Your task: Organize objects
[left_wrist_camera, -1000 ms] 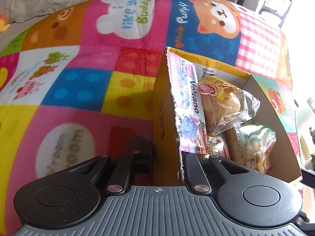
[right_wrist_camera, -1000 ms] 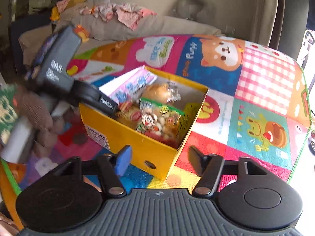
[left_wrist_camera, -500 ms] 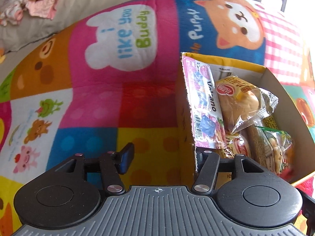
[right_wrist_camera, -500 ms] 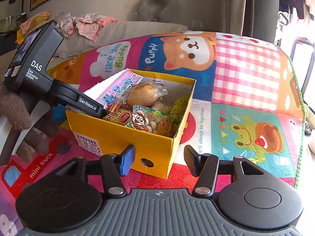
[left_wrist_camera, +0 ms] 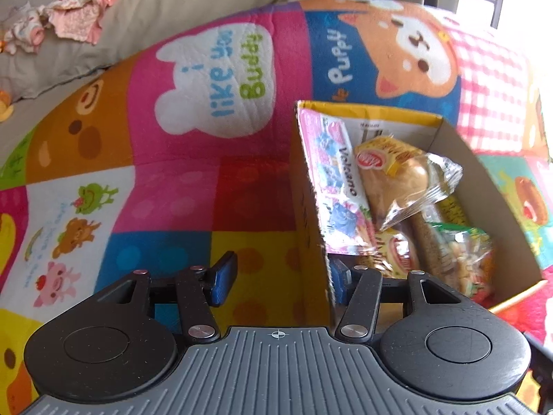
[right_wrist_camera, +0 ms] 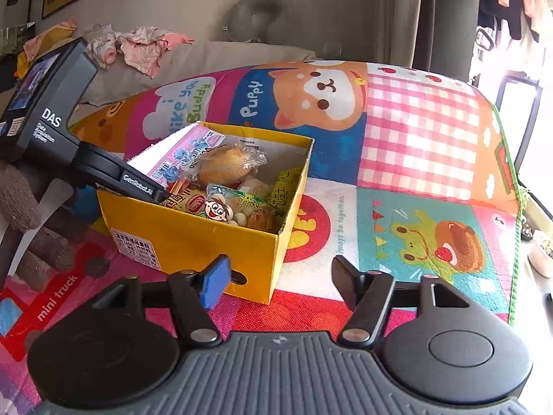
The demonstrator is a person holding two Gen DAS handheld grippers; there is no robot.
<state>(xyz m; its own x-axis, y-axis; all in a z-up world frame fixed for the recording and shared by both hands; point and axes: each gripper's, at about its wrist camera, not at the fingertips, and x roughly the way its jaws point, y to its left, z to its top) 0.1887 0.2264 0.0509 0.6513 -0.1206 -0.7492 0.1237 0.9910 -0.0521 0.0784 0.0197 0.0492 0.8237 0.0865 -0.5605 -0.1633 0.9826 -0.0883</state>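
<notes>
A yellow cardboard box [left_wrist_camera: 311, 207] [right_wrist_camera: 193, 238] sits on the colourful play mat [left_wrist_camera: 172, 190]. It holds a pink Volcano packet [left_wrist_camera: 331, 180] [right_wrist_camera: 186, 155], a wrapped bun [left_wrist_camera: 397, 180] [right_wrist_camera: 224, 166] and a green snack bag [left_wrist_camera: 459, 252] [right_wrist_camera: 242, 207]. My left gripper [left_wrist_camera: 282, 280] straddles the box's left wall, one finger outside and one inside; its jaws are closing but still stand apart from the wall. The right wrist view shows that left gripper [right_wrist_camera: 52, 121] reaching in, held by a gloved hand [right_wrist_camera: 27, 214]. My right gripper [right_wrist_camera: 280, 283] is opening, with the box's near corner between its fingers, untouched.
A grey sofa with loose clothes [left_wrist_camera: 69, 24] lies behind the mat. A small white plant pot [right_wrist_camera: 542, 256] stands off the mat's right edge by the window. Mat to the right of the box is bare [right_wrist_camera: 414, 228].
The left gripper, pinched on the box's left wall a second ago, has let go and spread wide. The right gripper's fingers have moved farther apart around the box corner.
</notes>
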